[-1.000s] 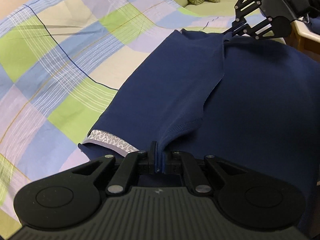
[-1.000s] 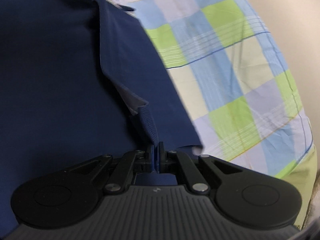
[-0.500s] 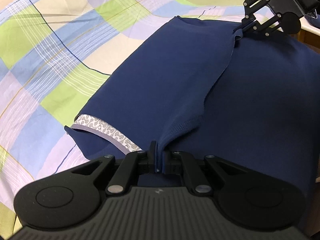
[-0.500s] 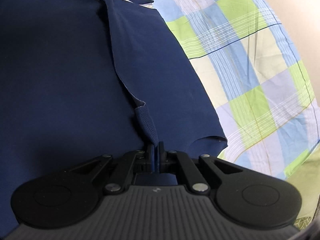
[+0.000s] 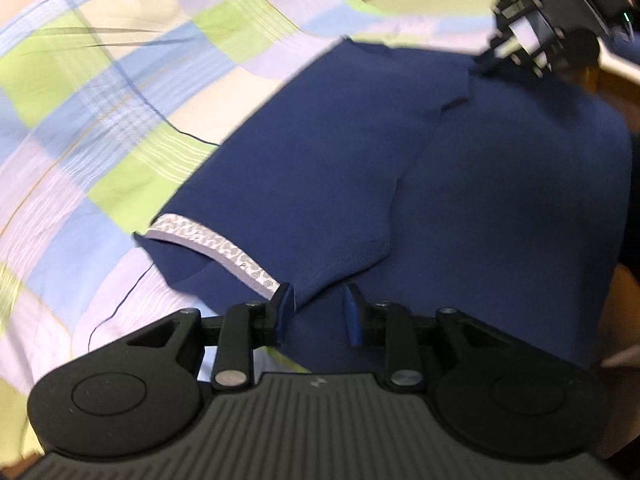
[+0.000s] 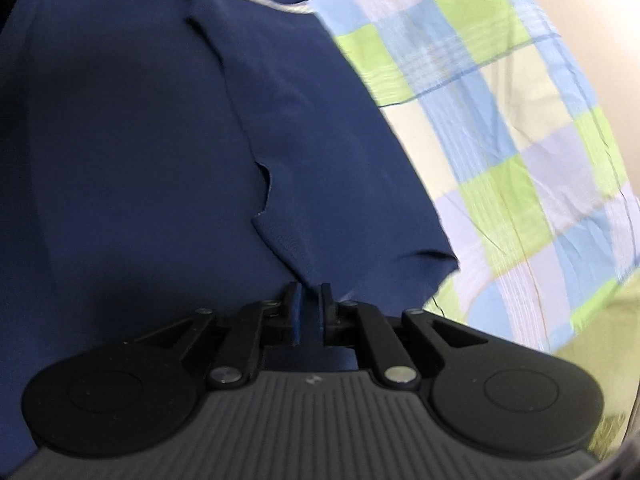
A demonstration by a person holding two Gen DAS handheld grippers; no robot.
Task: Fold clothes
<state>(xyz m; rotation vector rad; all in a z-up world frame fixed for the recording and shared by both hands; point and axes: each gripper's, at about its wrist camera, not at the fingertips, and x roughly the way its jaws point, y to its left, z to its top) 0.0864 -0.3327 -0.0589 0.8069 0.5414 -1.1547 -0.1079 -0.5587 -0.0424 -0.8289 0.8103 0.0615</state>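
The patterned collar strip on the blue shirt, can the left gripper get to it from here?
Probably yes. The patterned strip lies uncovered just beside the left gripper, whose jaws have just been opening, with a fold of the navy shirt loose between them.

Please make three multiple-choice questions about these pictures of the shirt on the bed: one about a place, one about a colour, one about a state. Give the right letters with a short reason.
1. Where does the navy shirt lie?
A. on the checked bedspread
B. on a bare wooden floor
C. in a basket

2. What colour is the patterned trim at the shirt's edge?
A. red
B. pale grey and white
C. black

3. How do the jaws of the left gripper stand?
A. pressed shut on cloth
B. apart
C. out of view

Answers:
1 A, the checked cloth shows all along the shirt's edge.
2 B, a light printed strip borders the navy.
3 B, the jaws have just been opening; a gap shows, with a fold against one pad only.
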